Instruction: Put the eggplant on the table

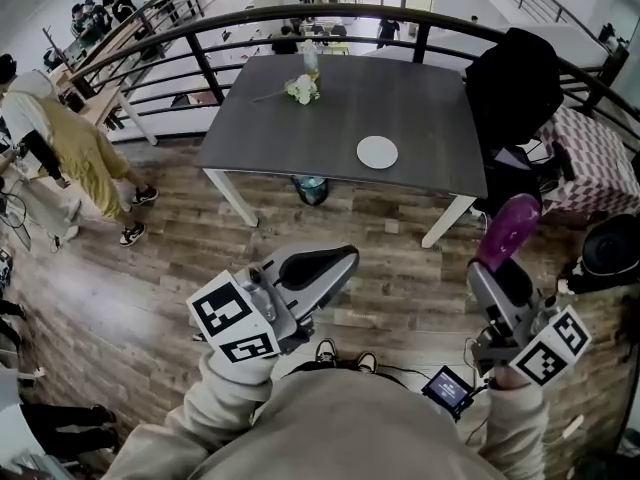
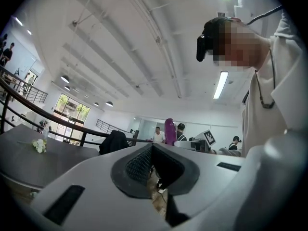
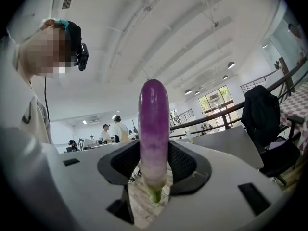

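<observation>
Right hand-held gripper (image 3: 154,166) is clamped on the eggplant (image 3: 154,121). Pads press both sides of its pale lower end, the green stem pokes out below the jaws, and the purple end sticks out past the tips. In the head view the eggplant is in the air over the wood floor (image 1: 150,268), near the right front corner of the grey tabletop (image 1: 420,98), not touching it. Left hand-held gripper (image 1: 338,264) is well apart to the left. Its jaws look closed tip to tip with nothing between, though a slit shows lower down. On the tabletop sit a white plate (image 1: 377,152) and flowers (image 1: 302,89), apart from each other.
</observation>
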Action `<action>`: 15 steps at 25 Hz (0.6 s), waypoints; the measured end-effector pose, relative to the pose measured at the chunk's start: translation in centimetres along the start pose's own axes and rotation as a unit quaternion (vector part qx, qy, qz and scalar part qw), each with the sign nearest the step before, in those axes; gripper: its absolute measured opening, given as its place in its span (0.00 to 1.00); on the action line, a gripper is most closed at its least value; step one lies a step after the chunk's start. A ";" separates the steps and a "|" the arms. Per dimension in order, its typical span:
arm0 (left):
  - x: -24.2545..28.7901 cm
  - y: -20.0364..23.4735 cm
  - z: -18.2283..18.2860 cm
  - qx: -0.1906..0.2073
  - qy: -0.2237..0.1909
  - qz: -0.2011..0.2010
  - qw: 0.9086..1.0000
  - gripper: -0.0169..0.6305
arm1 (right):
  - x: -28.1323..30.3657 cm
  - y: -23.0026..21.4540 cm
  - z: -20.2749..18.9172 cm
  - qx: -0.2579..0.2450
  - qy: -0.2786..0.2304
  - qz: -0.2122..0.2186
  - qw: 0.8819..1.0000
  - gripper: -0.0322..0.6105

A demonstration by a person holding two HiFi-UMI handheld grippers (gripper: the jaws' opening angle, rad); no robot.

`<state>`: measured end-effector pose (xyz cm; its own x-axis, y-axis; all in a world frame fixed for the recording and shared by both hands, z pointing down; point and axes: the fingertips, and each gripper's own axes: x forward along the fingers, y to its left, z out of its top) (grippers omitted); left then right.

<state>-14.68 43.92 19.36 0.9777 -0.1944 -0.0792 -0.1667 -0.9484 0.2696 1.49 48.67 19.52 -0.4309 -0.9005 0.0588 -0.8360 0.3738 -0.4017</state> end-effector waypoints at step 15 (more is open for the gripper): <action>5.4 -1.6 -1.7 0.000 0.006 0.012 1.000 0.03 | -4.9 -5.6 0.6 0.016 -0.016 -0.005 1.000 0.35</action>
<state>-8.92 44.83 20.15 0.9751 -0.2132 -0.0607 -0.1895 -0.9437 0.2710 8.43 50.87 20.94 -0.4101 -0.9114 0.0334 -0.8291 0.3574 -0.4299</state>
